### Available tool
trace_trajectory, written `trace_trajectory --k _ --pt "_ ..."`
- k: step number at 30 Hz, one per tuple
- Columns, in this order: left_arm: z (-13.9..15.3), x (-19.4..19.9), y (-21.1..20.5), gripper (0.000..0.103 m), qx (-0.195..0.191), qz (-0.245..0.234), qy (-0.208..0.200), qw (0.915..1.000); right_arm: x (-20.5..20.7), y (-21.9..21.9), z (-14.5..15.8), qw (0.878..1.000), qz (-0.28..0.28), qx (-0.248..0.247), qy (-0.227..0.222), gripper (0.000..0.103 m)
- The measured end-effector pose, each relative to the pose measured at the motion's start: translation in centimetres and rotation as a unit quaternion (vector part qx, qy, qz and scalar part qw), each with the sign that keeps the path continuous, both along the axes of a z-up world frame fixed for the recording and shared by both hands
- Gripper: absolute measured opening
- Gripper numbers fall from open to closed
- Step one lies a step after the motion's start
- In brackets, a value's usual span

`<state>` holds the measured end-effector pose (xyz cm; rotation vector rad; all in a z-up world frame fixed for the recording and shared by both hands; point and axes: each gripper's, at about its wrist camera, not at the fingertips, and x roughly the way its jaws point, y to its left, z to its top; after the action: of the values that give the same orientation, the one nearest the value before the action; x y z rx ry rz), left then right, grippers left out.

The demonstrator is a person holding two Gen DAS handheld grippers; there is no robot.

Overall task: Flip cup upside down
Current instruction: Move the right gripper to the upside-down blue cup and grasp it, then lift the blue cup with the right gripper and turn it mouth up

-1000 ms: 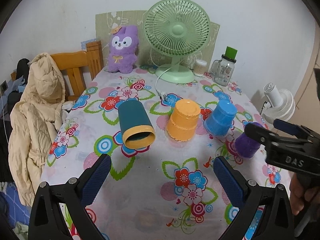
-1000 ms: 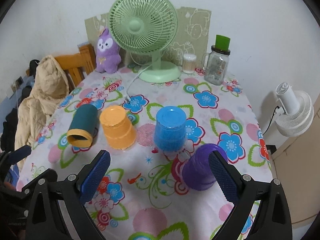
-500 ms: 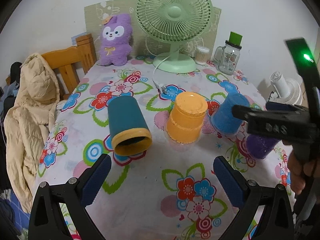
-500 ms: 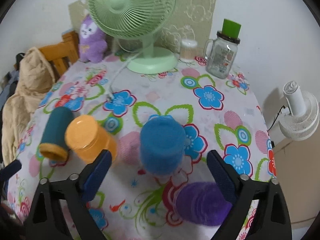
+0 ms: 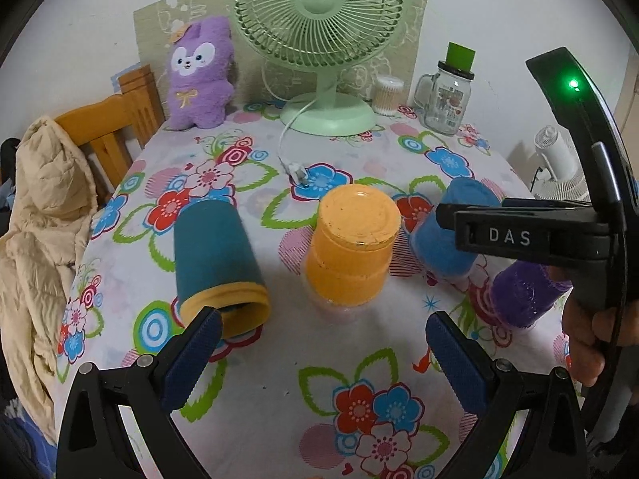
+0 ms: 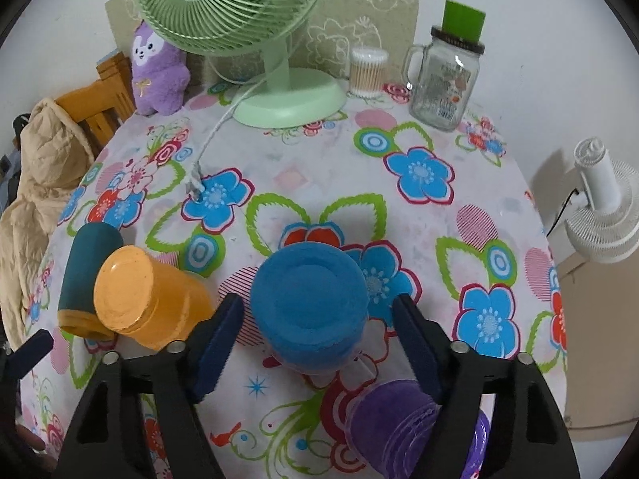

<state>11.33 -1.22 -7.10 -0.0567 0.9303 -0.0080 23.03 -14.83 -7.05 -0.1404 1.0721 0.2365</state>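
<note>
We are looking along two hand-held tools over a floral tablecloth (image 5: 279, 363). The teal cup (image 5: 215, 259) is lying on its side at the left of a row of four — it is the only cup not yet inverted. Its long axis is running roughly toward the left wrist camera, its yellow-rimmed mouth facing us and its closed base pointing toward the green fan (image 5: 319, 24). The left gripper (image 5: 319, 359) is hovering with its jaws spread wide and holding nothing; the cup's rim is lying just beyond and beside the left fingertip (image 5: 191, 355), so the cup is sitting left of the gap rather than inside it. We are judging this hand the nearer one, and that it needs to shift left to straddle the cup across its width.

The right gripper (image 6: 315, 343) is likewise standing open and empty, its fingers flanking the blue cup (image 6: 311, 303) without visibly touching it. That cup, the orange cup (image 5: 351, 247) and the purple cup (image 6: 395, 427) are resting base-up.

All four cups are tapered cylinders with a matte, plastic-looking finish — light and probably slippery, in our judgement. The finger pads (image 5: 455, 363) are showing a ribbed blue surface. A glass jar (image 6: 447, 84) and a plush toy (image 5: 199, 76) are standing well behind.
</note>
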Motion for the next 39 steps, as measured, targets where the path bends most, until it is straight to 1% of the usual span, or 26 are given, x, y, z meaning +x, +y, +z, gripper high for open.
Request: trace_trajectory --k 1,4,5,10,13,19,20,22,25,26,31,32,34,36,39 --pt "-0.1 0.2 -0.1 0.103 0.001 0.000 0.002 1.0000 0.2 0.0 -0.1 1.000 0.001 0.000 0.002 0.073" --pt "-0.3 0.4 -0.3 0.103 0.003 -0.003 0.004 1.0000 0.5 0.1 -0.3 1.000 0.003 -0.002 0.007 0.064" --pt "-0.3 0.4 -0.3 0.103 0.003 -0.004 0.005 1.0000 0.6 0.1 -0.4 1.000 0.004 -0.003 0.009 0.058" --pt "-0.3 0.4 -0.2 0.103 0.004 -0.003 0.007 1.0000 0.6 0.2 -0.4 1.000 0.006 -0.006 0.007 0.058" --pt "0.0 0.1 -0.1 0.103 0.004 0.000 0.005 1.0000 0.1 0.2 0.1 1.000 0.007 -0.001 -0.001 0.058" --pt "0.7 -1.3 -0.3 0.103 0.000 -0.006 -0.002 1.0000 -2.8 0.1 2.2 0.998 0.014 0.032 -0.042 0.058" --pt "0.8 -1.5 -0.2 0.103 -0.001 -0.007 -0.003 1.0000 -3.7 0.0 2.5 0.997 0.017 0.046 -0.055 0.058" --pt "1.0 -2.4 -0.2 0.103 -0.004 -0.010 -0.006 0.9999 -4.9 0.0 2.7 0.996 0.018 0.059 -0.066 0.058" --pt "1.1 -4.1 0.0 0.103 -0.008 -0.010 -0.006 0.9999 -6.9 -0.2 2.1 0.994 0.016 0.080 -0.075 0.058" --pt "1.0 -4.7 0.2 0.103 -0.011 -0.010 -0.005 0.9999 -7.7 -0.3 1.7 0.992 0.015 0.095 -0.078 0.058" --pt "1.0 -7.4 1.5 0.103 -0.031 0.005 0.000 0.9995 -10.6 -0.9 -0.8 0.989 0.008 0.131 -0.074 0.057" --pt "1.0 -7.9 1.8 0.103 -0.031 0.011 -0.001 0.9994 -11.6 -1.1 -0.8 0.987 0.007 0.131 -0.092 0.057" --pt "1.2 -8.7 2.4 0.103 -0.032 0.020 -0.004 0.9993 -13.4 -1.5 -0.7 0.986 0.006 0.126 -0.108 0.057" --pt "1.4 -9.3 2.9 0.103 -0.037 0.029 -0.008 0.9989 -14.8 -2.1 -0.7 0.986 -0.001 0.130 -0.105 0.057" --pt "1.9 -10.1 3.2 0.103 -0.047 0.032 -0.015 0.9983 -16.3 -2.8 -1.0 0.988 -0.010 0.127 -0.088 0.057"
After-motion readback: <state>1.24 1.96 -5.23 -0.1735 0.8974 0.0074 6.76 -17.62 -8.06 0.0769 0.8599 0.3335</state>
